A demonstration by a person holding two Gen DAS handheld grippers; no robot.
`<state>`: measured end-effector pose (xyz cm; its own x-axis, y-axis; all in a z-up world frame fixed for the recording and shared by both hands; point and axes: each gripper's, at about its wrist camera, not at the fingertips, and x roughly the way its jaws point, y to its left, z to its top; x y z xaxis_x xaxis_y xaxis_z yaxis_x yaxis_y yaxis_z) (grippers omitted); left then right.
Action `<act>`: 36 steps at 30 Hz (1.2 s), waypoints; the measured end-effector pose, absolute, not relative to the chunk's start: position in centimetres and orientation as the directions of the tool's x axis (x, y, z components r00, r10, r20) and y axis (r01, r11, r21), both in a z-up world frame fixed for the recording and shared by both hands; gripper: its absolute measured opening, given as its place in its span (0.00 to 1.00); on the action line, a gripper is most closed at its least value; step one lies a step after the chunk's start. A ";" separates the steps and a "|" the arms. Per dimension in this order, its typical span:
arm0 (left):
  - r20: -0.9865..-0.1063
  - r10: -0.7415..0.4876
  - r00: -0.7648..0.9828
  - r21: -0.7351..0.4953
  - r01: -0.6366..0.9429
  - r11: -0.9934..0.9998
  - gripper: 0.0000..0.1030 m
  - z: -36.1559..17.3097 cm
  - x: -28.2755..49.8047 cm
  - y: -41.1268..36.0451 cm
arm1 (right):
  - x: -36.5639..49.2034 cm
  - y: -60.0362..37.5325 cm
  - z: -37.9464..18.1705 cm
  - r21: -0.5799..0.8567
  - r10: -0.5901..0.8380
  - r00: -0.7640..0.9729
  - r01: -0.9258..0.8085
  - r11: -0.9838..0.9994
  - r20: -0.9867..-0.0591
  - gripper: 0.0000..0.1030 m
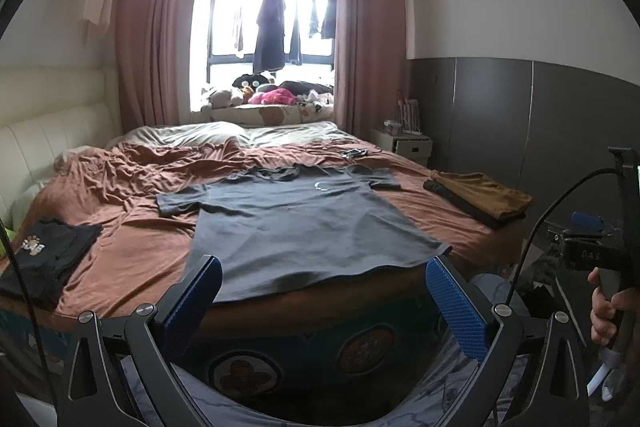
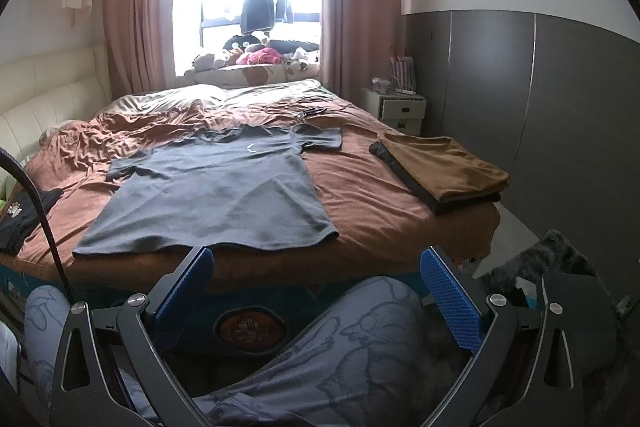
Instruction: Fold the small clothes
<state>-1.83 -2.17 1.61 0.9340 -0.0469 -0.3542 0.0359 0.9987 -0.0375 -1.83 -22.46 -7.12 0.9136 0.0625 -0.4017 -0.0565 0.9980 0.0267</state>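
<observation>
A dark grey T-shirt (image 1: 296, 223) lies spread flat, front up, on the brown bed sheet (image 1: 140, 247), hem at the near edge and collar away from me. It also shows in the right wrist view (image 2: 216, 191). My left gripper (image 1: 322, 279) is open and empty, held just short of the hem at the bed's near edge. My right gripper (image 2: 316, 267) is open and empty, also just short of the hem, toward its right corner. The right gripper's handle, held in a hand, shows at the right of the left wrist view (image 1: 600, 267).
A folded stack of brown and dark clothes (image 2: 440, 167) sits at the bed's right edge. A black garment with a print (image 1: 44, 259) lies at the left edge. Small items and a cable (image 2: 312, 111) lie farther back. A nightstand (image 2: 400, 107) stands at the right.
</observation>
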 end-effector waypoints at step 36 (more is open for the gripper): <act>-0.313 -0.060 0.948 -0.025 0.055 0.998 1.00 2.8 -3.8 -2.3 | -2.8 -23.2 -5.3 0.047 0.103 0.929 -0.093 0.995 -0.356 1.00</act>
<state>-3.79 -2.28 2.79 0.9480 -0.0599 -0.3126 0.0550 0.9982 -0.0245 -2.80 -23.18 -5.33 0.9289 0.1035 -0.3555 -0.0927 0.9946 0.0473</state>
